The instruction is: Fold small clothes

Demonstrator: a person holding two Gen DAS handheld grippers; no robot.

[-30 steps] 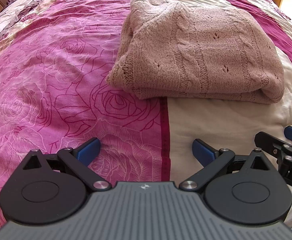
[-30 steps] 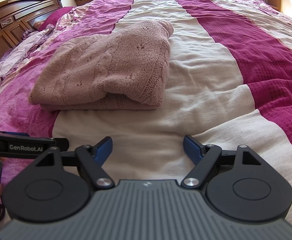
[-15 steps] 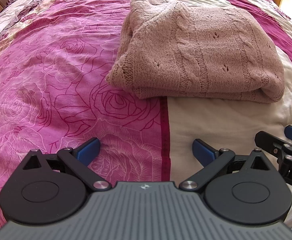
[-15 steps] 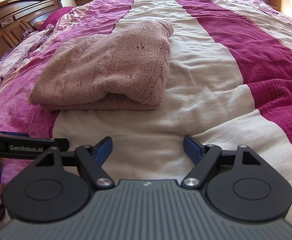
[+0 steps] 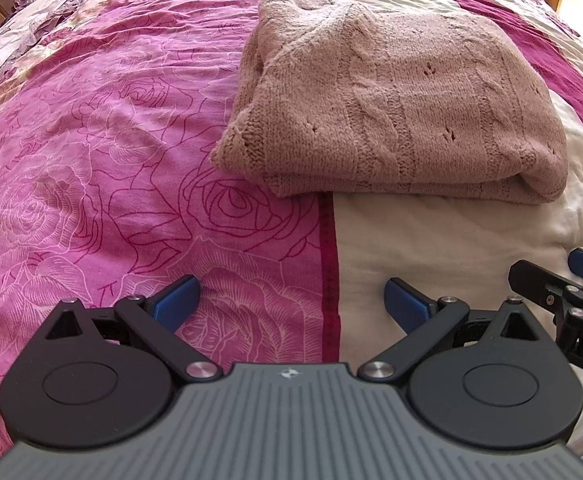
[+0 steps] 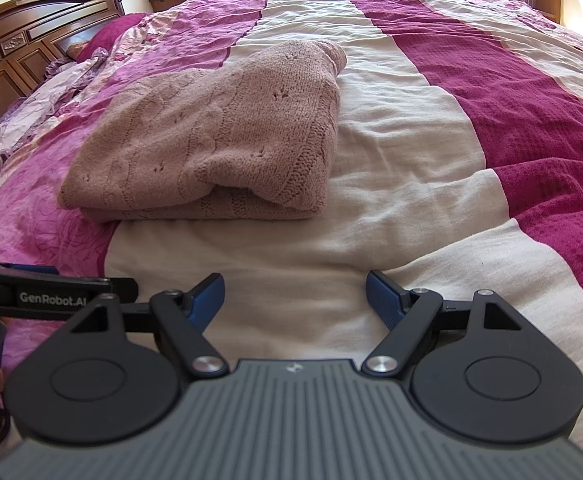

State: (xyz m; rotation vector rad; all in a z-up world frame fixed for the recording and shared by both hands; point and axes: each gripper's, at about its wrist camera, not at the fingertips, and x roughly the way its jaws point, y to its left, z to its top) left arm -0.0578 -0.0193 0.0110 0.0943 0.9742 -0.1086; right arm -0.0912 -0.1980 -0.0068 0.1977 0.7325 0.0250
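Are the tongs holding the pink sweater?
No, the sweater lies folded on the bed by itself, and the right tongs are open and empty, well short of it.

A wide bed [image 6: 431, 184] fills the room, spread with a cover in long stripes: pink rose print, cream, and deep magenta waffle weave. A folded, dusty-pink cable-knit sweater [image 5: 403, 104] lies directly on it, straddling the seam between the rose stripe and the cream one. Its thick folded edge faces the near side. The cover is lightly wrinkled around it. A carved dark wooden headboard [image 6: 31, 56] stands at the far left.
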